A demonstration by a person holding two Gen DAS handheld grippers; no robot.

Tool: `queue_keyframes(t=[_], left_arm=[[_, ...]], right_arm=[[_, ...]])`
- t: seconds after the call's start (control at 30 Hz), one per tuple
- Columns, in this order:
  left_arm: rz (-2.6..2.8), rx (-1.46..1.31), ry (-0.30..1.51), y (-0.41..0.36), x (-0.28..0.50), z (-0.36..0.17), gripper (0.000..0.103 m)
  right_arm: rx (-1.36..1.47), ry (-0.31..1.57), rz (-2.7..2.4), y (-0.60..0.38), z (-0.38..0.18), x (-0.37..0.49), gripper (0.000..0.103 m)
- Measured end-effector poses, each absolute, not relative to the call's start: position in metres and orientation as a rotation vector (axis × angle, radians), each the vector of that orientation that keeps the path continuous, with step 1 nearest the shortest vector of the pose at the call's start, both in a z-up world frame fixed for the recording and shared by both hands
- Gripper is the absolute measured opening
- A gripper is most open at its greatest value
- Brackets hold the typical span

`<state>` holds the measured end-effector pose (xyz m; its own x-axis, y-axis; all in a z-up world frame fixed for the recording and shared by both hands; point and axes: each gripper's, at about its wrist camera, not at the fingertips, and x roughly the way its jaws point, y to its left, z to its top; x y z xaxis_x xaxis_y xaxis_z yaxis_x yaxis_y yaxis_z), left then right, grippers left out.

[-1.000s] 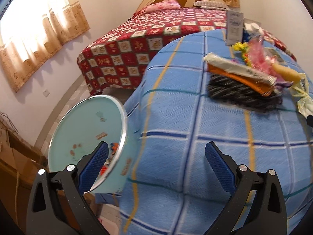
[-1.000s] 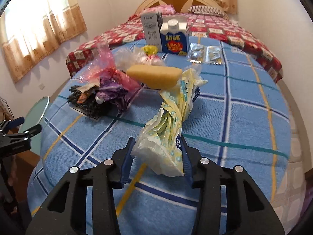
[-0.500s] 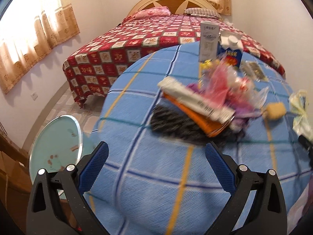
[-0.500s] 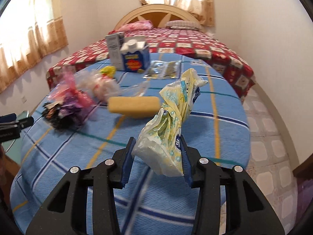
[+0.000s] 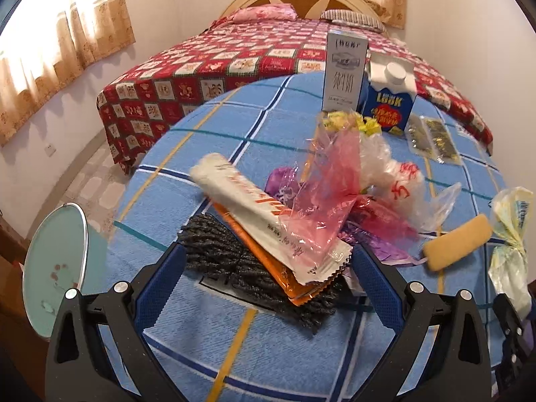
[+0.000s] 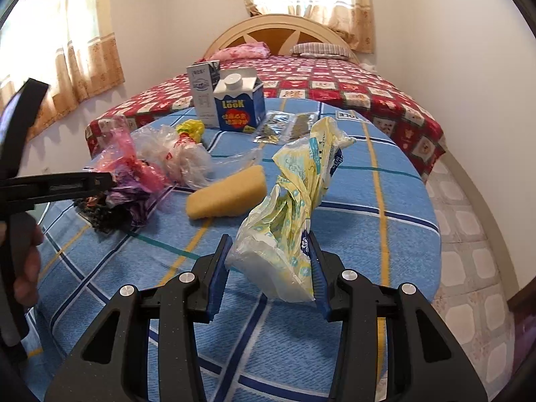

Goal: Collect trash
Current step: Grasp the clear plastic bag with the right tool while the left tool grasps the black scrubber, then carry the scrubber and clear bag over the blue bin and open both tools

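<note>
On the round table's blue checked cloth (image 5: pixel 207 341) lies a trash pile: a long white wrapper (image 5: pixel 258 221) on an orange packet (image 5: pixel 268 261) and a dark knitted piece (image 5: pixel 227 261), with pink plastic film (image 5: pixel 321 207) and a clear bag with red print (image 5: pixel 395 174) behind. My left gripper (image 5: pixel 268 268) is open, its blue pads standing on either side of the pile's near end without touching it. My right gripper (image 6: pixel 269 248) is shut on a crumpled yellow-and-white plastic bag (image 6: pixel 294 194), held above the cloth. A yellow sponge (image 6: pixel 227 194) lies beside it.
A blue carton (image 6: pixel 239 107), a grey-white carton (image 6: pixel 204 90) and flat sachets (image 6: pixel 284 125) stand at the table's far side. A pale green round thing with a metal rim (image 5: pixel 57 261) sits low at the left. A bed (image 6: pixel 335 80) is behind; tiled floor (image 6: pixel 469 221) at right.
The left gripper has swung right, from over the pale green round thing to the trash pile. The right gripper has turned a little, still holding the bag.
</note>
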<state>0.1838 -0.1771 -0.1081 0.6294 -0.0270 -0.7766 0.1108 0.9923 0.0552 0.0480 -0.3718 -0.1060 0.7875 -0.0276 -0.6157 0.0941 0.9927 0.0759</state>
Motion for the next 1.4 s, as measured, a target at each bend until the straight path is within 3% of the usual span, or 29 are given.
queue_keyframes(t=[0.1,0.17,0.2,0.23,0.27,0.3,0.37,0.43,1.4], left_arm=[[-0.114,0.082,0.916,-0.173,0.185,-0.115,0.091],[-0.174,0.064,0.94,-0.17,0.183,-0.119,0.067],[-0.182,0.067,0.942,-0.169,0.182,-0.119,0.066],[-0.188,0.076,0.937,-0.168,0.18,-0.12,0.057],[-0.209,0.085,0.936,-0.169,0.179,-0.121,0.04],[-0.226,0.083,0.943,-0.167,0.179,-0.122,0.037],[-0.234,0.085,0.931,-0.162,0.176,-0.12,0.017],[-0.255,0.093,0.917,-0.157,0.172,-0.117,0.009],[-0.148,0.208,0.81,-0.033,0.114,-0.079,0.006]], right_arm=[[0.101,0.664,-0.048,-0.367,-0.108,0.049,0.044],[0.101,0.666,-0.041,-0.364,-0.108,0.049,0.044],[0.1,0.666,-0.038,-0.363,-0.109,0.049,0.044],[0.099,0.667,-0.036,-0.361,-0.109,0.049,0.044],[0.098,0.667,-0.035,-0.36,-0.109,0.049,0.044],[0.098,0.666,-0.034,-0.359,-0.108,0.049,0.044],[0.094,0.662,-0.033,-0.357,-0.107,0.048,0.044],[0.094,0.659,-0.031,-0.354,-0.107,0.046,0.044],[0.006,0.547,0.115,-0.285,-0.065,0.041,0.044]])
